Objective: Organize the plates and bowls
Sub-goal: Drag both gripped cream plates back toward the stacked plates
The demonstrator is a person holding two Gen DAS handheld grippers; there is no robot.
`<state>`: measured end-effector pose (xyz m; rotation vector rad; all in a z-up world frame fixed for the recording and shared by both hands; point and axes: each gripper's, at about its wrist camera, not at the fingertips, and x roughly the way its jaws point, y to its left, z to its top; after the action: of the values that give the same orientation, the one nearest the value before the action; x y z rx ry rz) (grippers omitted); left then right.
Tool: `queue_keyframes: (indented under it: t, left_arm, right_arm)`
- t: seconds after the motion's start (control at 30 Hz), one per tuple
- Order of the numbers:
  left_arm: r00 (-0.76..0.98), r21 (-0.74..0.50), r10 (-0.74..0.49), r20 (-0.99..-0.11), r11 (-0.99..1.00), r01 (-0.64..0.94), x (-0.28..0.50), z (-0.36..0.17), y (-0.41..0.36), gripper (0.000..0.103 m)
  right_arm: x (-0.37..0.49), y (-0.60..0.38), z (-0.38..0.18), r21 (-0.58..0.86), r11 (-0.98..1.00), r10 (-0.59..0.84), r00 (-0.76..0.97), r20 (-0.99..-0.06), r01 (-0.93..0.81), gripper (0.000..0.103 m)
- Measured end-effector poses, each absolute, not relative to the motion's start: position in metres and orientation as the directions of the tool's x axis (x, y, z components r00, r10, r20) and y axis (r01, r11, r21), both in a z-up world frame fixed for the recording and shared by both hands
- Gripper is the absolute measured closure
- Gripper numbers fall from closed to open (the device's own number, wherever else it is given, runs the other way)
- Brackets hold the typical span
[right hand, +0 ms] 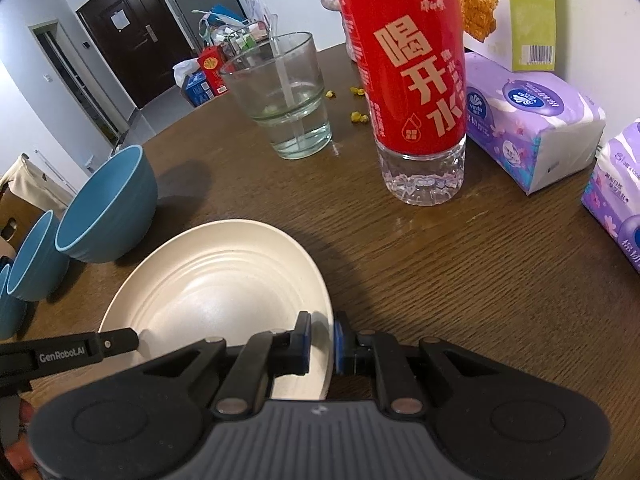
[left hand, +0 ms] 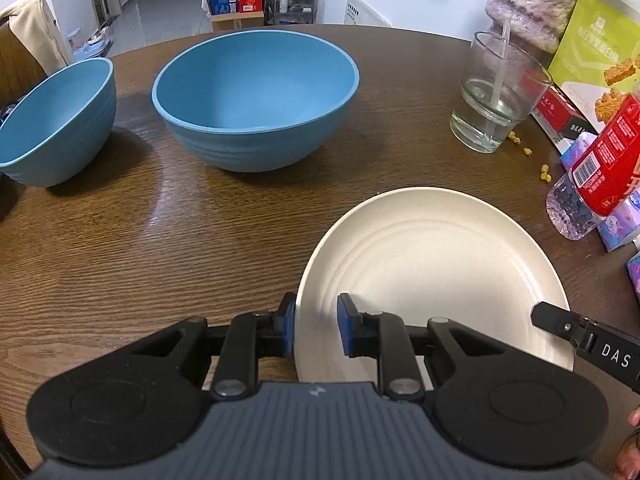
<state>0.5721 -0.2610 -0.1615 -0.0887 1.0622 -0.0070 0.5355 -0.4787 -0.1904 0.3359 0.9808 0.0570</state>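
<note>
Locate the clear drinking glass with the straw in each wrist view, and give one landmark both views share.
Left wrist view: the clear drinking glass with a straw stands upper right, beyond the cream round plate.
Right wrist view: the glass stands upper centre, left of the red-labelled water bottle.
Shared landmark: the cream plate, lower right in the left view, lower left in the right view.

The left gripper (left hand: 316, 322) pinched the near rim of a cream plate (left hand: 436, 276) on the brown table (left hand: 160, 248). Two blue bowls (left hand: 256, 100) stood beyond, a water glass (left hand: 496, 96) to the right.
</note>
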Motion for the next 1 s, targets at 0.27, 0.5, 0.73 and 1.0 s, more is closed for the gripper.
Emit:
queue_keyframes:
  t: [0.27, 0.5, 0.73, 1.0]
  left_arm:
    - [0.504, -0.082, -0.054, -0.862, 0.996, -0.034, 0.564, -0.154, -0.258, 0.081]
    - [0.516, -0.091, -0.055, -0.855, 0.995, -0.046, 0.557, -0.147, -0.250, 0.081]
    - [0.538, -0.094, -0.043, -0.842, 0.993, -0.067, 0.546, -0.135, -0.237, 0.081]
    - [0.560, -0.084, -0.014, -0.828, 0.991, -0.099, 0.531, -0.119, -0.217, 0.081]
  right_arm:
    - [0.528, -0.477, -0.184, 0.305, 0.947, 0.196, 0.577, -0.793, 0.099, 0.092]
    - [0.521, -0.473, -0.176, 0.319, 0.944, 0.209, 0.595, -0.776, 0.086, 0.092]
    - [0.517, -0.461, -0.165, 0.325, 0.944, 0.224, 0.610, -0.760, 0.058, 0.092]
    - [0.512, -0.440, -0.151, 0.334, 0.942, 0.256, 0.626, -0.737, 0.009, 0.092]
